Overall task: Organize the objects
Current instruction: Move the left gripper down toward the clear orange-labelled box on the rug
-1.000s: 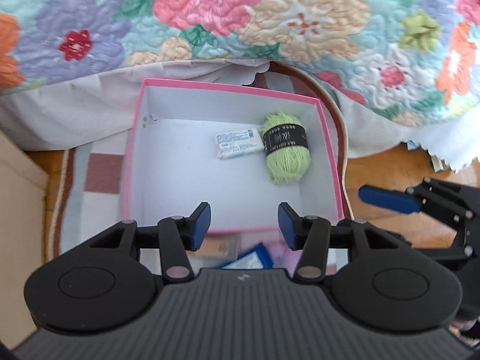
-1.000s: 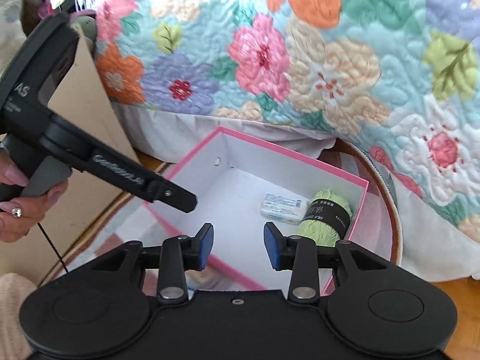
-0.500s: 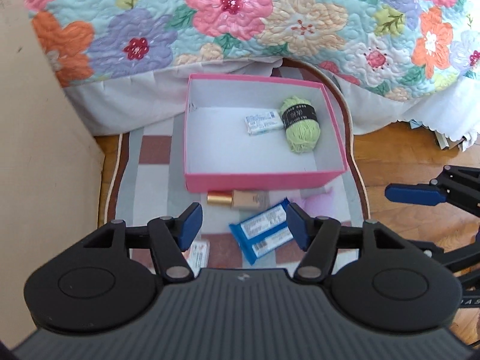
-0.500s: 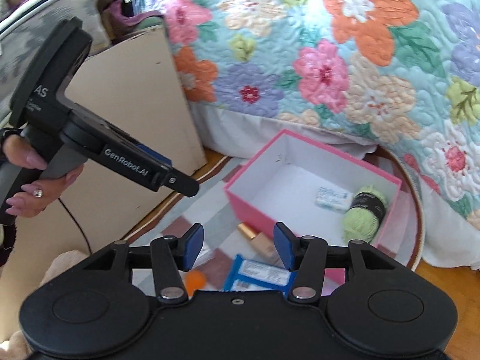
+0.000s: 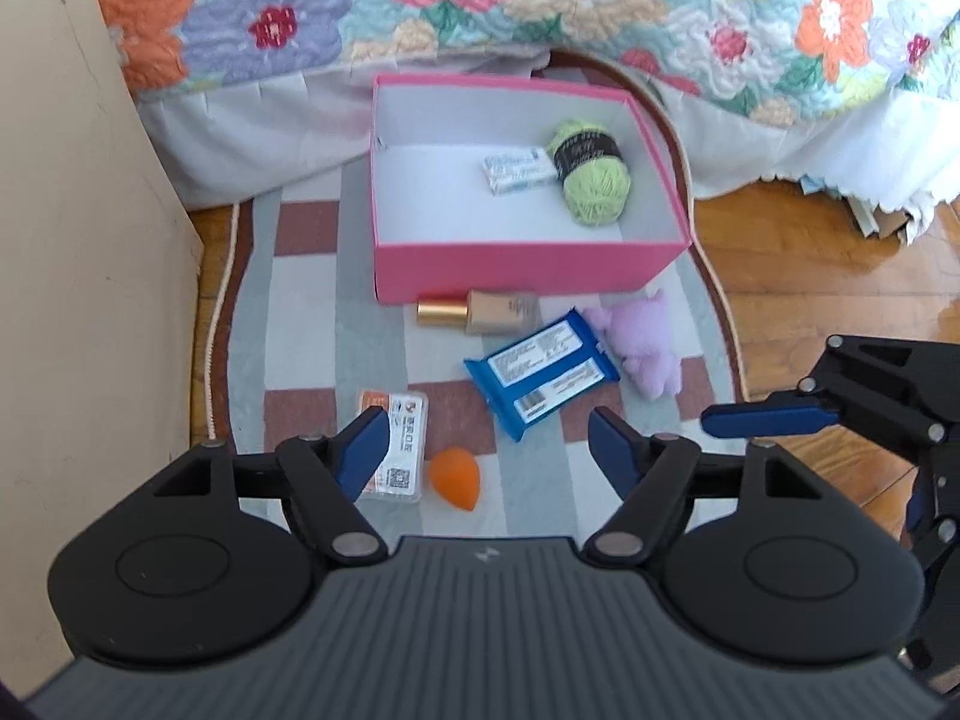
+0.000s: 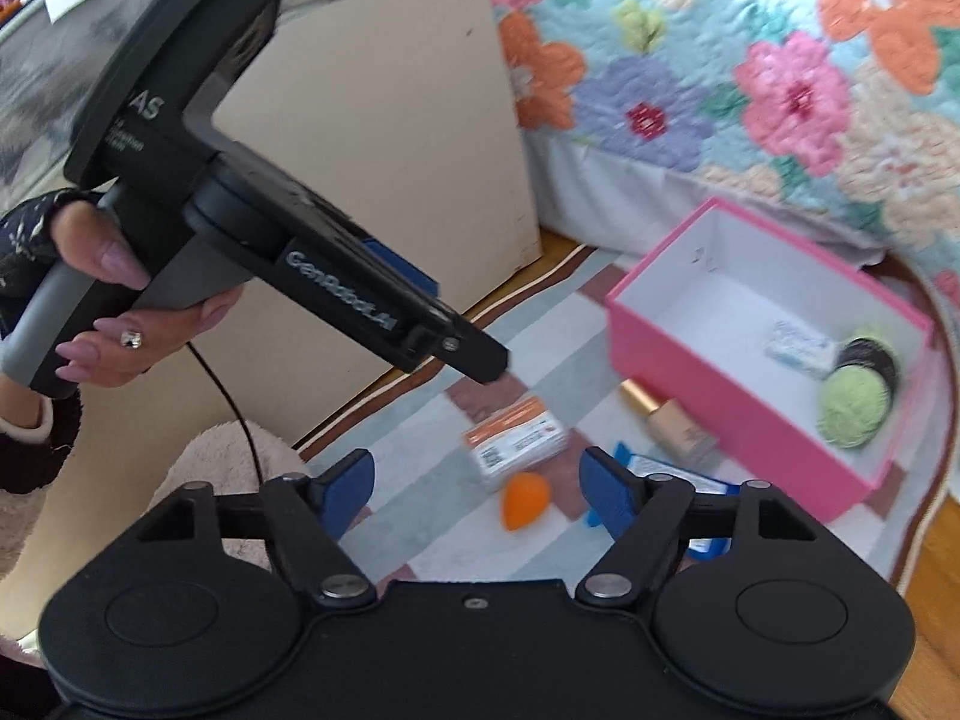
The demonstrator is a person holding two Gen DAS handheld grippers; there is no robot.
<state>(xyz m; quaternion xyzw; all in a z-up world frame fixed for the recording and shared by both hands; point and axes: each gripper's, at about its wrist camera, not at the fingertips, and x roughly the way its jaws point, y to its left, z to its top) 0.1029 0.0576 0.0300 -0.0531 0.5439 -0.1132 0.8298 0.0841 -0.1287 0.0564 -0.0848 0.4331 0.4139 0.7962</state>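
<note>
Both grippers are pulling back from the pink box (image 5: 522,267), left gripper (image 5: 486,450) and right gripper (image 6: 477,489) spreading wide, gripping nothing. Only the left view is showing the purple plush (image 5: 645,354); only the right, the person's hand (image 6: 114,312).

Home bedroom. Bed with floral quilt (image 5: 540,6) and white bed skirt (image 5: 252,138) hanging to a wood floor (image 5: 810,276). Checked rug (image 5: 312,324) lies just in front of the bed, partly under its skirt. Beige furniture panel (image 5: 78,240) stands beside the bed, at the rug's edge.
</note>
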